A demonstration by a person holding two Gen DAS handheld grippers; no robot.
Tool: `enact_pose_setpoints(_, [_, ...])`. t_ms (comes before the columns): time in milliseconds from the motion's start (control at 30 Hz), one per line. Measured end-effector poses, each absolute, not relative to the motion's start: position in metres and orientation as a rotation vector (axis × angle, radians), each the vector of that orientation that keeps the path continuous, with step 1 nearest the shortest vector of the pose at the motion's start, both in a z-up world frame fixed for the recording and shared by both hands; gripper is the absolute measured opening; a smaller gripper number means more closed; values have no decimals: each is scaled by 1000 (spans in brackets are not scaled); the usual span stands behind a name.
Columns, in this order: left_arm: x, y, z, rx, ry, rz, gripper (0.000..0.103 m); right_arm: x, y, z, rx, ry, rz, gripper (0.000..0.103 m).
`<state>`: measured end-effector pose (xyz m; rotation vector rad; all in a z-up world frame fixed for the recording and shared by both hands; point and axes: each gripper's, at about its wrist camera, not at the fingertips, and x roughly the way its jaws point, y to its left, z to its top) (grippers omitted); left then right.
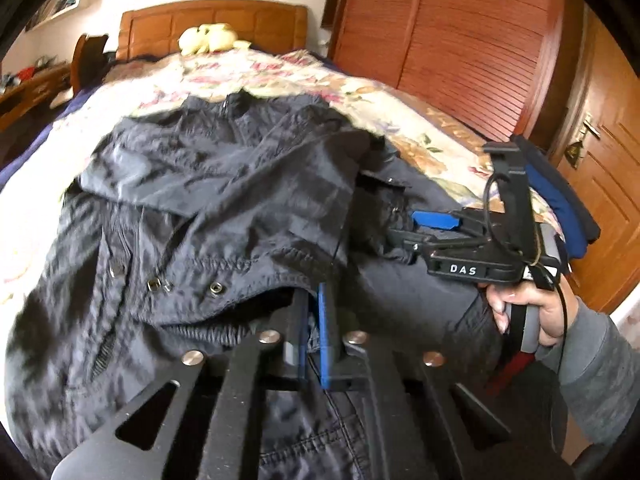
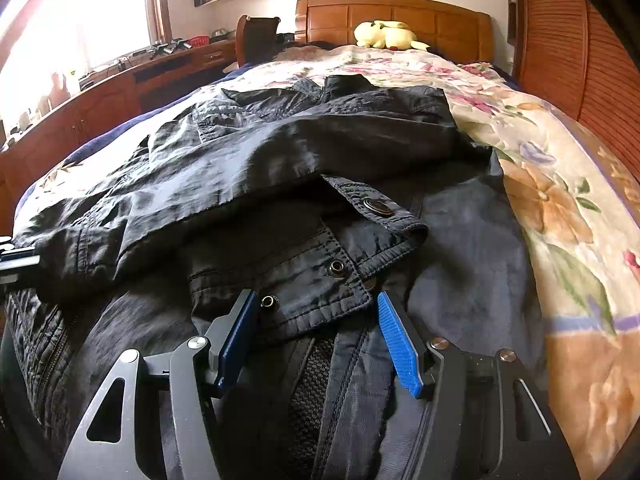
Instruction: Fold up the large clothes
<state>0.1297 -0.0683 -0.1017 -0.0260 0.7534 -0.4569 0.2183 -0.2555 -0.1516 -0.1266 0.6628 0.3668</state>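
Observation:
A dark navy jacket (image 1: 220,184) with metal snaps lies crumpled on the floral bedspread (image 2: 560,200), one sleeve thrown across its front. In the left wrist view my left gripper (image 1: 312,308) has its blue pads pressed together, and their tips are tucked under the gathered hem fold, which is pinched between them. My right gripper (image 2: 318,300) stands open over the jacket (image 2: 320,148). A snap-studded flap (image 2: 320,300) lies between its blue fingers (image 2: 400,344), and the pads do not press on it. In the left wrist view a hand (image 1: 536,312) holds the right gripper (image 1: 404,228) on the right.
A wooden headboard (image 2: 400,16) and a yellow plush toy (image 2: 386,34) are at the bed's far end. A slatted wooden wardrobe (image 1: 460,40) and a door (image 1: 608,168) stand to the right. A desk (image 2: 100,92) runs along the left. Blue folded cloth (image 1: 560,200) lies at the bed's right edge.

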Motion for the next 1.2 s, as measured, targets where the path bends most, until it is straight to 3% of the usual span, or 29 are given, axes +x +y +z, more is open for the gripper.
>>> enact_pose_setpoints(200, [115,-40,-73,-36,698,-442,3,218,-255,-151,-125,662,367,63])
enact_pose_setpoints(467, [104,-27,-80,-4,784,-428,3,219,-253,-150,-131,668,360,63])
enact_pose_setpoints(733, [100,31,-85,-50,788,-324,21,227,-249,-93,-144,645,424,63])
enact_pose_setpoints(933, [104,69,-97,-64,806,-222,23,287,-220,-56,-196,623,454,61])
enact_pose_setpoints(1200, [102,102,-109,-98,823,-168,25,375,-186,-96,-195,833,450,54])
